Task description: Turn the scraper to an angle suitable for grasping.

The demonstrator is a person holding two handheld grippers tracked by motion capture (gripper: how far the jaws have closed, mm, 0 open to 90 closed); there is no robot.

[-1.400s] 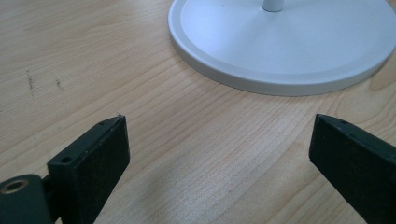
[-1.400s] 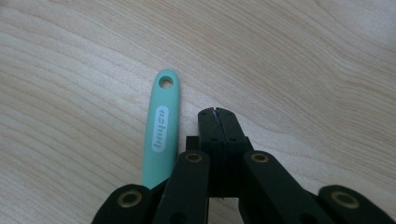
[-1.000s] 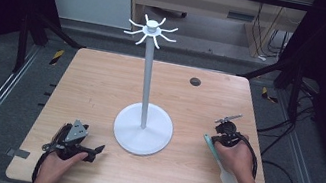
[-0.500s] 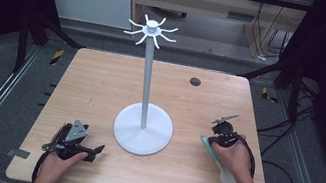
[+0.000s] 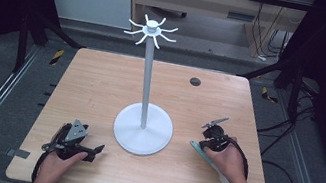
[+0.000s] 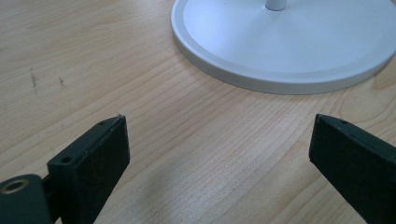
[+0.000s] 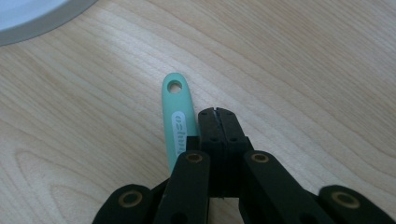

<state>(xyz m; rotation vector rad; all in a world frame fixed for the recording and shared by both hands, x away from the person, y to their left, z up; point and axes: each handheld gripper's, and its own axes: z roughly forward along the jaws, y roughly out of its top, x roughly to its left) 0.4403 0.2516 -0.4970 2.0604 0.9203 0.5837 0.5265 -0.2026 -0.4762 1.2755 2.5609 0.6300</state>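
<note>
Table: pale wooden tabletop (image 5: 101, 85) with rounded corners, on a dark frame; the person's forearms come in from its 6 o'clock edge.
Stand: tall white hook stand (image 5: 148, 76) just below the table's centre; a slim pole rises from a round white base (image 5: 143, 129) to a crown of curved hooks (image 5: 151, 31) fanning outward. In the left gripper view the base rim (image 6: 280, 81) sits at 12 to 1 o'clock, past the jaws.
Left hand: at 7 o'clock of the table, wrapped around the left gripper (image 5: 72, 140), which lies low on the wood and points toward 3 o'clock.
Left gripper fingers: released; the two black pads (image 6: 100, 158) stand wide apart with bare wood between them and nothing held.
Right hand: right hand (image 5: 225, 158) at 4 o'clock of the table, holding the right gripper (image 5: 215, 131), which points toward 11 o'clock.
Right gripper fingers: clenched; in the right gripper view the black pads (image 7: 218, 128) meet tip to tip with nothing between them.
Utensil: mint-green handle (image 7: 180, 121) with a hanging hole at its end and a white printed label, lying flat on the table, just beside the closed jaws on their left; in the high view it (image 5: 198, 151) runs under the right hand toward 5 o'clock, and its far end is too blurred to name.
Grommet: small dark round grommet (image 5: 195, 81) in the tabletop at 1 o'clock, well apart from the stand.
</note>
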